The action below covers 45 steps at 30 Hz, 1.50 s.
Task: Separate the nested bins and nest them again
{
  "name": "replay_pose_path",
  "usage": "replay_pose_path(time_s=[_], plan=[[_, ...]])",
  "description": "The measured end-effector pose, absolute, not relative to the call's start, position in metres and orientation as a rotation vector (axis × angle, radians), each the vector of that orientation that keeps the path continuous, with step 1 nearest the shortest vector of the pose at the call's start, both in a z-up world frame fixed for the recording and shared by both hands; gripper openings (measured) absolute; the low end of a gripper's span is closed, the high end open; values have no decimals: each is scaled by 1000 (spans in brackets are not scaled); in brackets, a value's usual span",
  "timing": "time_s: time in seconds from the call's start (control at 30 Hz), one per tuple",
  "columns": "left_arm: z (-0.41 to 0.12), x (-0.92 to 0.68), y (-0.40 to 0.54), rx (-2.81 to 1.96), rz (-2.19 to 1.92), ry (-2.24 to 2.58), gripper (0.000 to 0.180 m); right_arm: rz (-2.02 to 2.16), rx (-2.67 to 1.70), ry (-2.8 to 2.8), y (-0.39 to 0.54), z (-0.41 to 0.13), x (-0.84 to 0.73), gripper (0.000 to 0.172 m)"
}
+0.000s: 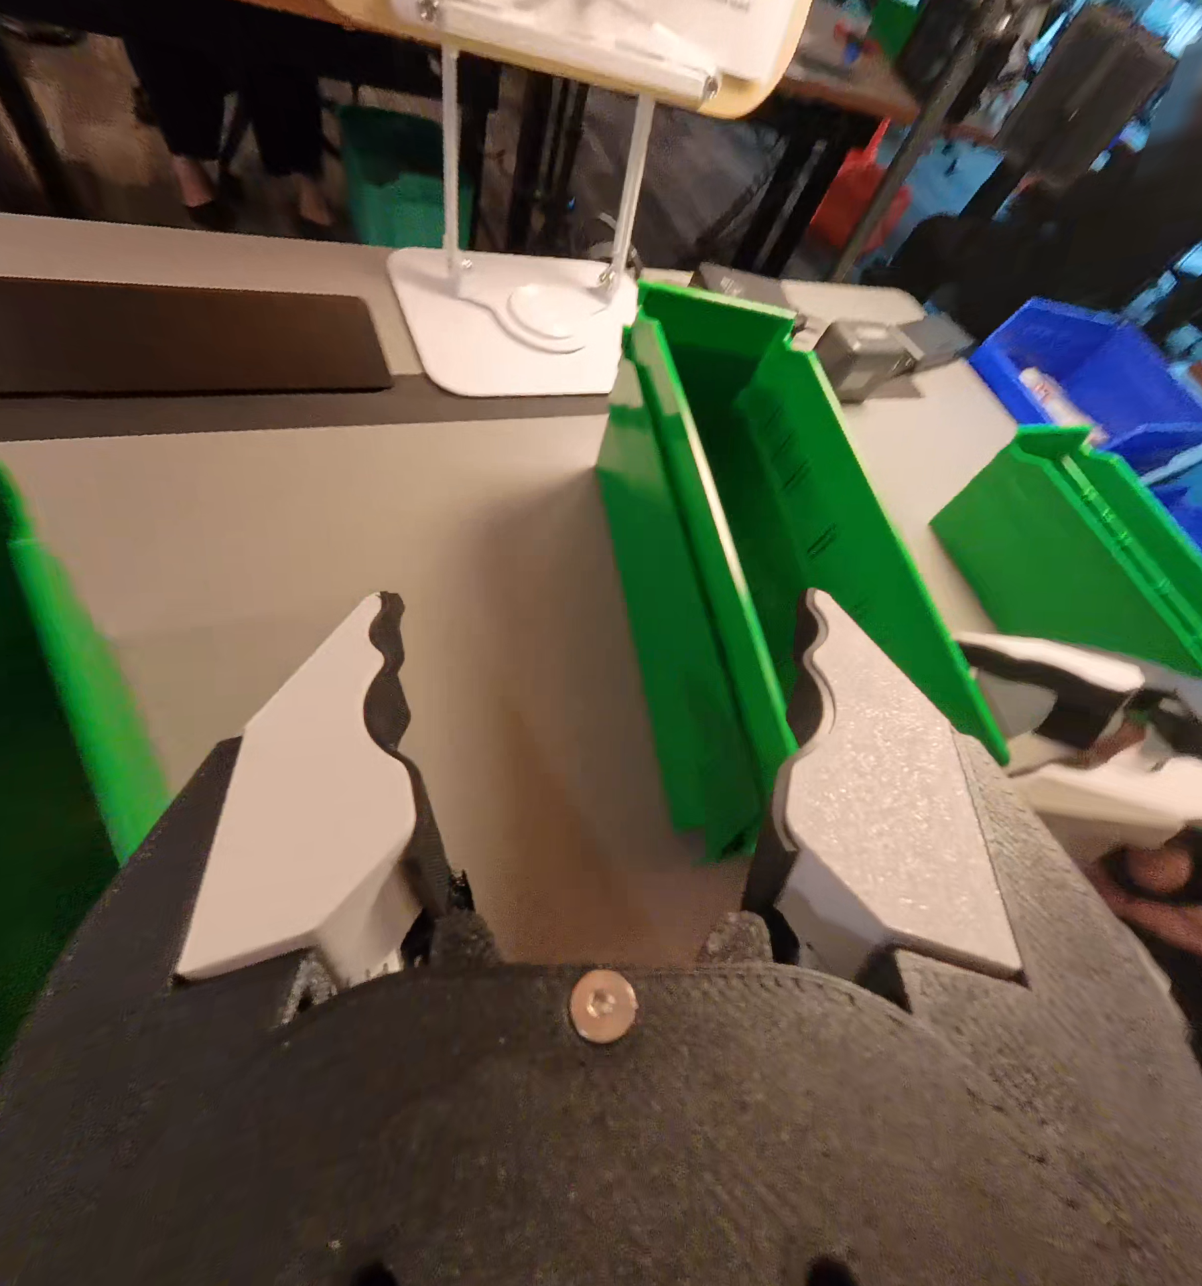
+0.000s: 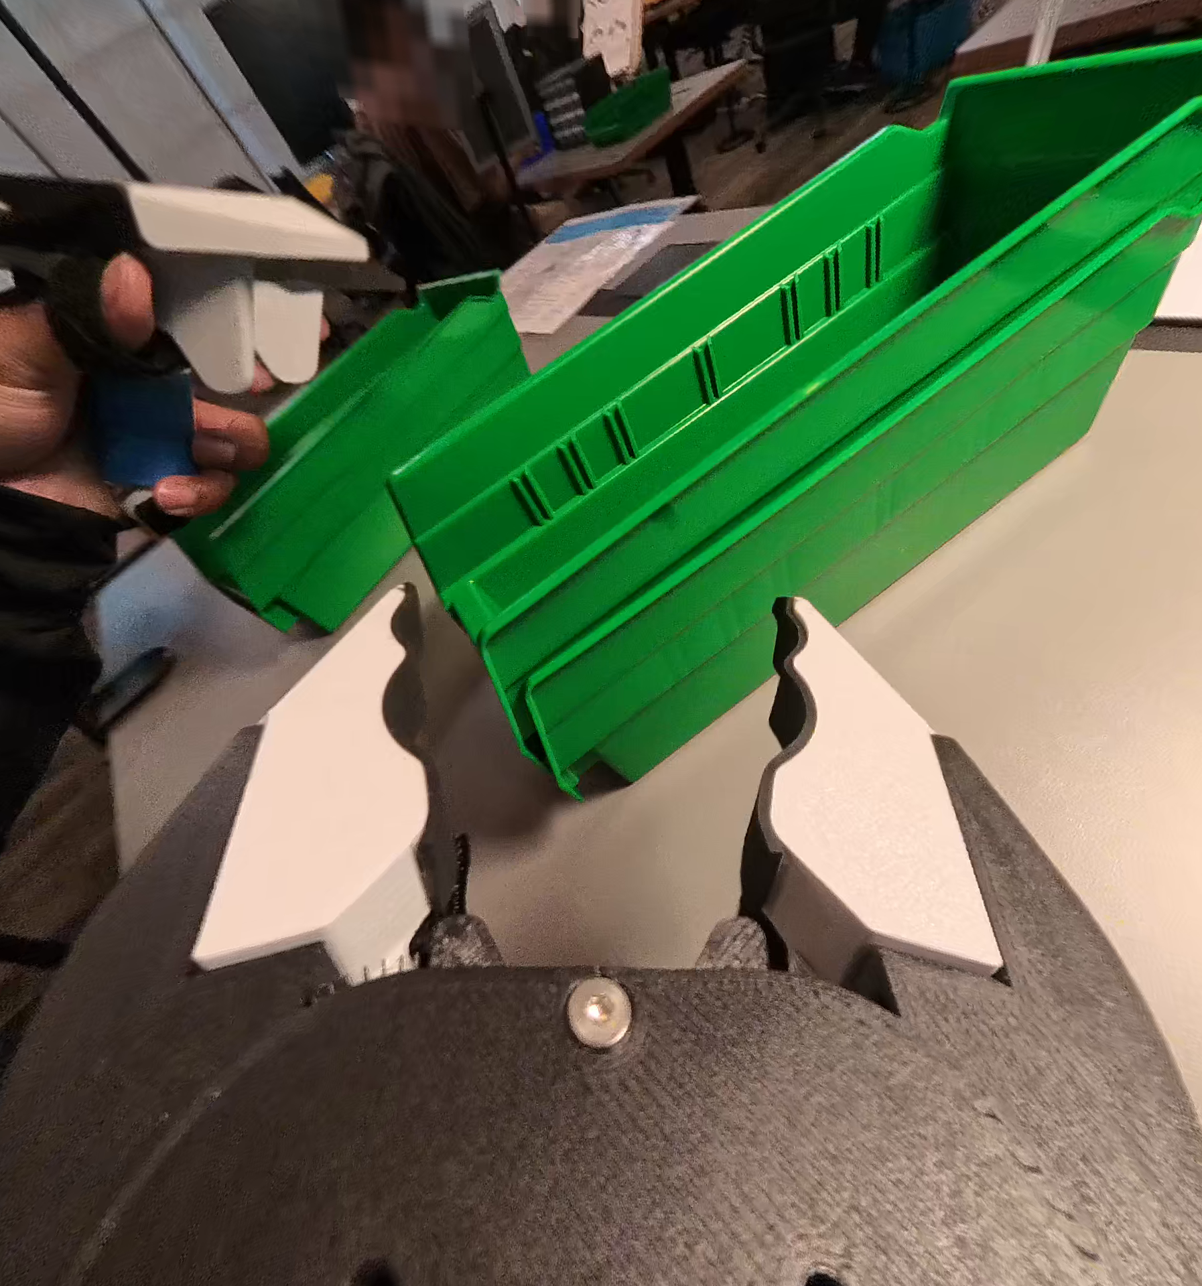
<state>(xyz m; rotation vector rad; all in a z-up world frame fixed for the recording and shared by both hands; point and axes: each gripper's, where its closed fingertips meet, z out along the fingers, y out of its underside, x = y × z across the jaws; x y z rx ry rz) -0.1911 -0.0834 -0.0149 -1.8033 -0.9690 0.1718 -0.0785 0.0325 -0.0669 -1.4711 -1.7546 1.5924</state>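
Standing on the grey table [image 2: 1002, 557], the nested green bins [image 2: 758, 487] lie between both grippers. Separation looks barely started. Left gripper [image 1: 602, 612] and right gripper [image 2: 595, 612] both have fingers apart, empty; next, each must clamp a rim.

**A busy workshop behind a pale counter**

The smooth grey counter [image 1: 271, 522] carries a black rectangular mat [image 1: 166, 334] and a white metal stand [image 1: 515, 327]. Behind it stand further wooden tables [image 2: 647, 132], blue plastic crates [image 1: 1099, 376] and pale wall panels [image 2: 97, 69].
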Motion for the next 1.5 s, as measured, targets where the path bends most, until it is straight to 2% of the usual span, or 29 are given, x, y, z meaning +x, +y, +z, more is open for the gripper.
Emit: replay_pose_path(time_s=[0.03, 0.23, 0.37, 0.5, 0.6, 0.7, 0.8, 0.93, 1.2, 1.3, 1.5], plan=[[-18, -196, -72, -1761, 156, -985, 110, 1544, -1482, -1764, 31, -70, -83, 101], [-54, -223, -36, -1572, 12, -1098, 98, 1472, -1557, -1690, 62, -75, -78, 76], [-92, -236, -32, -1620, 58, -1094, 98, 1351, -1579, -1670, 99, -67, -61, 75], [-116, -237, -30, -1708, 57, -1080, 99, 1242, -1537, -1648, 115, -26, -60, 78], [-130, -239, -37, -1776, 111, -1093, 99, 1115, -1498, -1769, 103, -12, -84, 88], [-143, -237, -37, -1773, 62, -1125, 99, 999, -1583, -1991, 85, -32, -118, 108], [-148, -233, -34, -1785, 42, -1121, 99, 886, -1643, -2163, 76, -48, -139, 119], [-146, -228, -30, -1789, 19, -1100, 99, 917, -1681, -2173, 64, -40, -162, 122], [-149, -223, -28, -1791, -30, -1090, 97, 698, -1770, -2208, 67, -62, -183, 124], [-149, -223, -28, -1789, -38, -1088, 95, 579, -1768, -2188, 75, -62, -186, 133], [-149, -223, -30, -1770, -75, -1101, 92, 529, -1816, -2133, 92, -60, -186, 137]])
